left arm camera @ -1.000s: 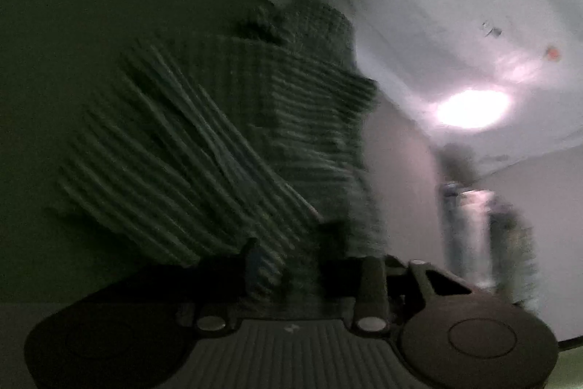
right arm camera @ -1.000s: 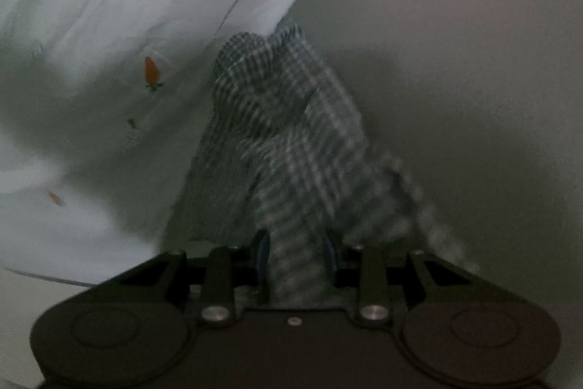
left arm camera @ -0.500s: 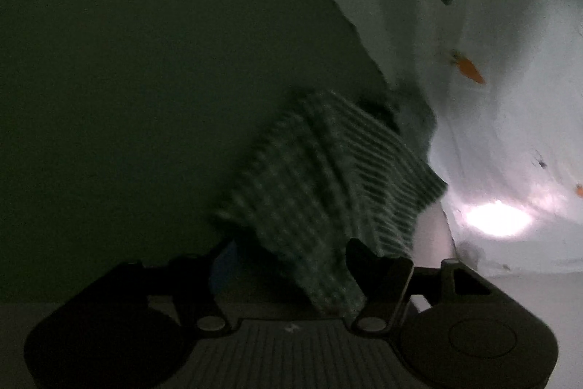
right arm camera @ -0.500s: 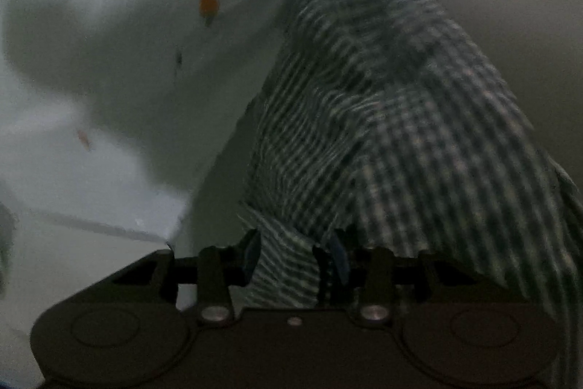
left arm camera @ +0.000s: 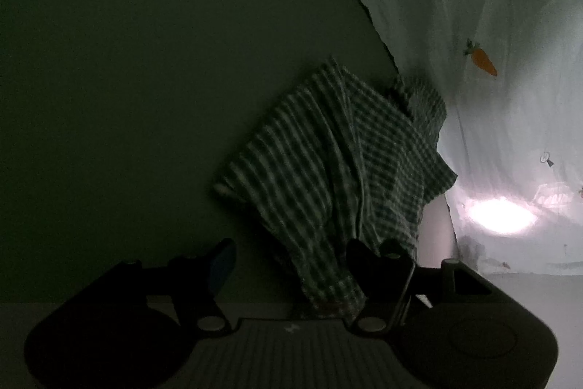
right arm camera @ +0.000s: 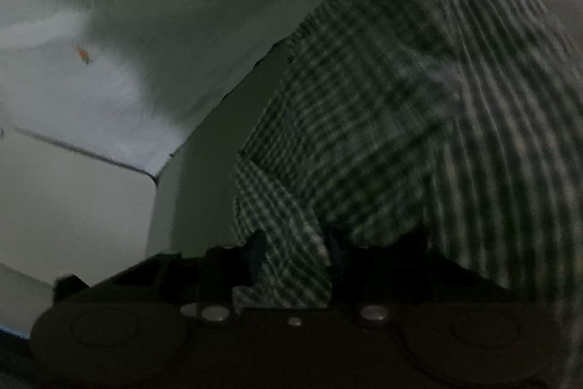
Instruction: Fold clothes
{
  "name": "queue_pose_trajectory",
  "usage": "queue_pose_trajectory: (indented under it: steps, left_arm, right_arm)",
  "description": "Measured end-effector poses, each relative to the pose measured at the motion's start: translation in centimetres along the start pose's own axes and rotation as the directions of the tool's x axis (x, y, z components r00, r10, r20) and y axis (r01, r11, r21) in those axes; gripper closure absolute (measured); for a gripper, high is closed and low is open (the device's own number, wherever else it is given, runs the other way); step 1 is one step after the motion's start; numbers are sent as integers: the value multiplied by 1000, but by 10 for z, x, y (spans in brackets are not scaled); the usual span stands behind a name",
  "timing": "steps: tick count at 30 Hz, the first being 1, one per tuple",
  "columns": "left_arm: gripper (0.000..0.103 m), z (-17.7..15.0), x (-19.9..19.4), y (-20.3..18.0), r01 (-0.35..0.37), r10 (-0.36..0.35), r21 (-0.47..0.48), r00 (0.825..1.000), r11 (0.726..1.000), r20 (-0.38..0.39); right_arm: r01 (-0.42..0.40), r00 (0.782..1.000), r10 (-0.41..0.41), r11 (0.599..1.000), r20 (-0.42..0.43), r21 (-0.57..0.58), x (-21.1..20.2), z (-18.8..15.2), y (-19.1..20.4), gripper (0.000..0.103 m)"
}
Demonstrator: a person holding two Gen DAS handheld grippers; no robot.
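A green-and-white checked garment (left arm camera: 339,163) lies bunched on a dark surface (left arm camera: 145,61), its near end reaching into my left gripper (left arm camera: 291,261). That gripper stands open: the cloth rests against the right finger (left arm camera: 364,257), and the left finger (left arm camera: 222,261) is well clear of it. In the right wrist view the same garment (right arm camera: 400,97) fills the right half, blurred. My right gripper (right arm camera: 295,254) is closing, with a fold of the checked cloth pinched between its fingers.
A white sheet with carrot prints (left arm camera: 482,61) covers the area to the right, with a bright patch of light (left arm camera: 499,216) on it. In the right wrist view that sheet (right arm camera: 109,90) lies to the left and ends at a corner (right arm camera: 155,177).
The left gripper opened wide and dropped lower, and the spread garment sank into a bunch. The right gripper moved in closer to the cloth and narrowed on the fold.
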State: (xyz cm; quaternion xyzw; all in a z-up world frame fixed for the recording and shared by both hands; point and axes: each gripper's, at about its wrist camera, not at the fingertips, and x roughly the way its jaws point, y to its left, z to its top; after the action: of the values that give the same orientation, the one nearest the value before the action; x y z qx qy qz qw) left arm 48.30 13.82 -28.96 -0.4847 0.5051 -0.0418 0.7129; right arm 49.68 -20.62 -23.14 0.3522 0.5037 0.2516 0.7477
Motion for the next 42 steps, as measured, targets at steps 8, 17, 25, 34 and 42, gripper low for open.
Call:
queue_pose_trajectory:
  steps: [8,17,25,34,42]
  left_arm:
    - [35,-8,-14,-10,-8,7,34,1000,999,26]
    - [35,-47,-51,-41,29,-45,165,995,986,91]
    - [35,-101,-51,-51,58,-61,247,998,967,5]
    - [35,-146,-39,-47,56,-39,268,997,962,-67]
    - [35,-181,-35,-42,2,32,322,994,947,-100]
  right_arm:
    - [-187,980,171,968,107,167,-28,-32,-4,98]
    - [-63,972,52,997,229,43,-95,-76,33,98]
    - [6,937,-45,994,346,114,-175,-127,14,98]
    - [68,922,-184,944,341,324,-218,-197,-29,99]
    - [65,926,-216,898,308,436,-238,-239,-56,99]
